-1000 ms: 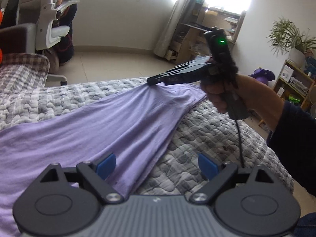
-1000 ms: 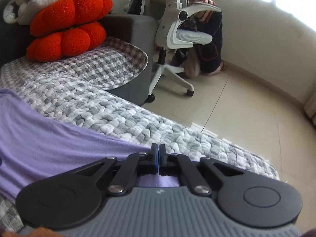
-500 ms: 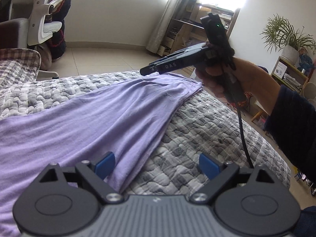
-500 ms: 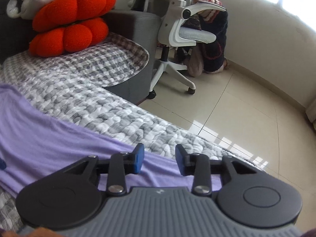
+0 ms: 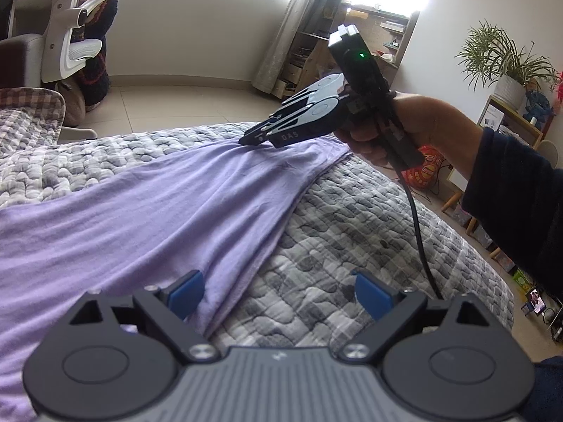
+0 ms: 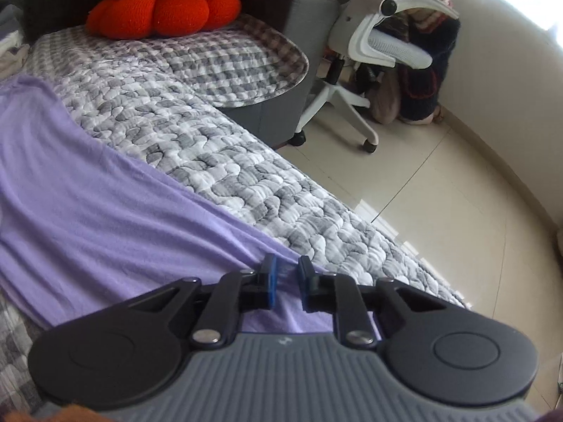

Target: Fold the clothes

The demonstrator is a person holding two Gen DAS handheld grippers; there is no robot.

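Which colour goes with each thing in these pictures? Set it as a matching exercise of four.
Things:
1. garment
2. cushion
3. chair
4. quilt

Colours:
a. white
b. grey patchwork
c. purple
d. orange-red

Pairs: 1-c, 2-d, 3-a, 4-b

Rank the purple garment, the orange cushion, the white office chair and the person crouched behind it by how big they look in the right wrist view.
1. purple garment, though nearness to the camera inflates it
2. white office chair
3. orange cushion, partly cut off by the frame, so close to the chair
4. person, mostly hidden behind the chair
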